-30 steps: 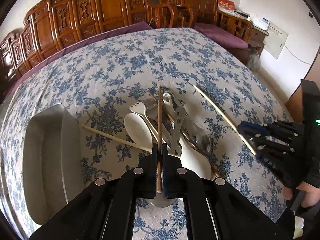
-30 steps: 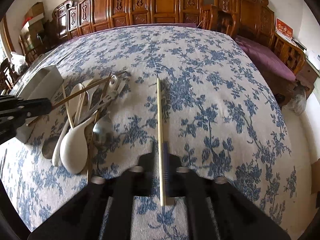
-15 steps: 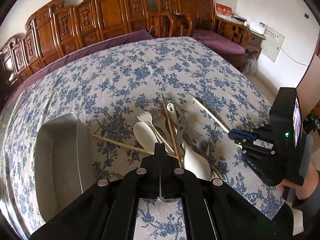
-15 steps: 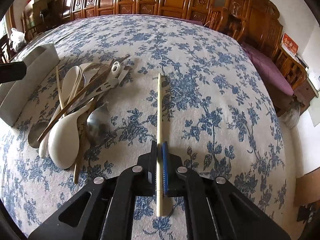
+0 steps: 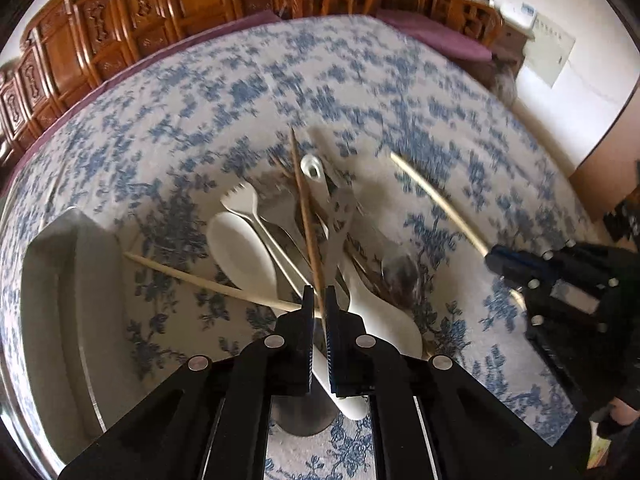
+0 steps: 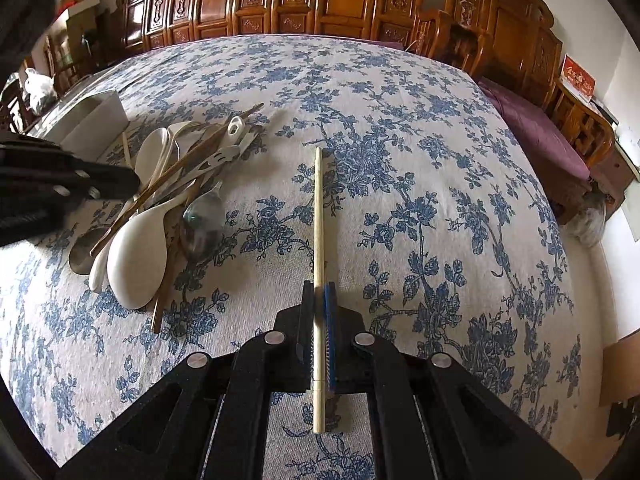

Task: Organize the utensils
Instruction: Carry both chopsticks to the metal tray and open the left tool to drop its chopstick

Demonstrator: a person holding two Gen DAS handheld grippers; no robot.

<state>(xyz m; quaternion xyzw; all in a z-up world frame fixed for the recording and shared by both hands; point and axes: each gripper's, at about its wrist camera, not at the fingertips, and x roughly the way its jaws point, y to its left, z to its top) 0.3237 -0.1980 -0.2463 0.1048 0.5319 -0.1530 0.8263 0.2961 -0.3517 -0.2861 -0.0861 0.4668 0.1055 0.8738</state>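
The right gripper (image 6: 319, 312) pinches a pale chopstick (image 6: 318, 240) over bare flowered cloth (image 6: 420, 200), right of the utensil pile (image 6: 168, 208). The left gripper (image 5: 317, 304), jaws slightly apart around a brown chopstick (image 5: 306, 208), sits over the pile. A white tray (image 5: 60, 300) lies left; the table's right edge is near.

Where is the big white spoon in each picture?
Left wrist view: the big white spoon lies at centre-left, just beyond the left gripper.
Right wrist view: the big white spoon lies at lower left, in the utensil pile.
Shared landmark: the white fork lies in the same pile in both views.
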